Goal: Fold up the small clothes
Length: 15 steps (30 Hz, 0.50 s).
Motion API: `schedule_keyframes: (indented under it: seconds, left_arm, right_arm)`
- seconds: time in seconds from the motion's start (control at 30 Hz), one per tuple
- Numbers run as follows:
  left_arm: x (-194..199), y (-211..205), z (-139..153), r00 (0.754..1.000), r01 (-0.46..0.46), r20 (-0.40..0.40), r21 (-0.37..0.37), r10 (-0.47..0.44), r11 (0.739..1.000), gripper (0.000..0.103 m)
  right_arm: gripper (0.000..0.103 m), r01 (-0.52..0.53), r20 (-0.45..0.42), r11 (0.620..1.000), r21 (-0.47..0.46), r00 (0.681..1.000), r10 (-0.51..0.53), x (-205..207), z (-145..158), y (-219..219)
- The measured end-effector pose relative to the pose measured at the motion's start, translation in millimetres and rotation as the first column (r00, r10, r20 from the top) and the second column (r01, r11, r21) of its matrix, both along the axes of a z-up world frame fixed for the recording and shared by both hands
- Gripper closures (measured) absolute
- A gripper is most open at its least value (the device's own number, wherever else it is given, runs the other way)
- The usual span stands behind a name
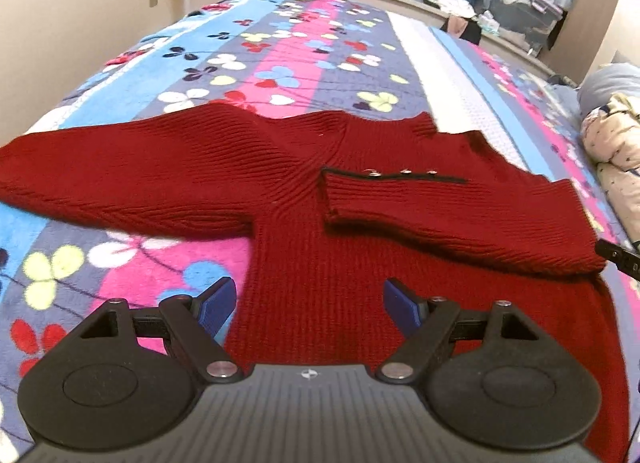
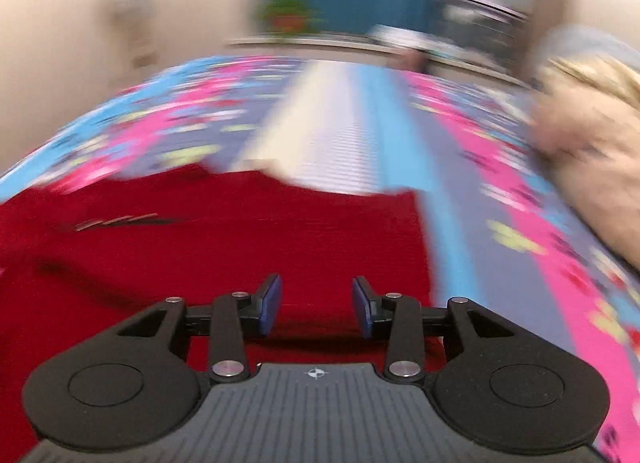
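Dark red ribbed knit fills the middle of the left wrist view: a sweater (image 1: 304,231) lies flat on a flowered blanket (image 1: 280,47). One sleeve (image 1: 120,175) stretches to the left edge of the frame; the other sleeve (image 1: 460,215) is folded across the chest. The left gripper (image 1: 309,305) sits at lower centre, fingers wide apart and holding nothing. In the blurred right wrist view, the right gripper (image 2: 316,307) has its fingers apart too, over the sweater's right side.
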<state>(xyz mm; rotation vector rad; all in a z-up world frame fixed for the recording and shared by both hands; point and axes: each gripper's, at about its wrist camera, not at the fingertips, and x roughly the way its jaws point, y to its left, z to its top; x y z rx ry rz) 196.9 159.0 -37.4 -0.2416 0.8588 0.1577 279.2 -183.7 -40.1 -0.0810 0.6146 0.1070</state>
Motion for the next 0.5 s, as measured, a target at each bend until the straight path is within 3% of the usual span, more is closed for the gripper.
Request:
schedule_keyframes:
  seconds: [0.07, 0.13, 0.2, 0.37, 0.43, 0.5]
  left_arm:
    - [0, 3, 0, 0.999, 0.012, 0.033, -0.045, -0.01, 0.999, 0.026]
    - [3, 8, -2, 0.997, 0.037, 0.068, -0.117, -0.029, 0.992, 0.06]
    - [10, 15, -7, 0.996, 0.057, 0.079, -0.206, -0.042, 0.977, 0.075]
    - [40, 35, -31, 0.998, 0.042, 0.068, -0.412, -0.015, 0.91, 0.073]
    - [54, 41, -46, 0.999, 0.006, 0.035, -0.483, 0.012, 0.876, 0.047]
    - [67, 46, -60, 0.999, -0.037, 0.008, -0.528, 0.048, 0.848, 0.039]
  right_arm:
    - [0.061, 0.07, -0.061, 0.996, 0.05, 0.996, -0.067, 7, -7, -27]
    - [0.061, 0.041, -0.191, 0.997, 0.068, 0.981, -0.027, 11, -14, -40]
    - [0.062, -0.038, -0.218, 0.998, 0.053, 0.975, 0.048, -5, -13, -44]
    - [0.061, -0.184, -0.246, 0.983, 0.01, 0.952, 0.181, -56, -13, -51]
    - [0.061, -0.176, -0.268, 0.984, 0.012, 0.948, 0.173, -73, -21, -58]
    - [0.061, -0.148, -0.29, 0.989, 0.029, 0.945, 0.15, -87, -36, -70]
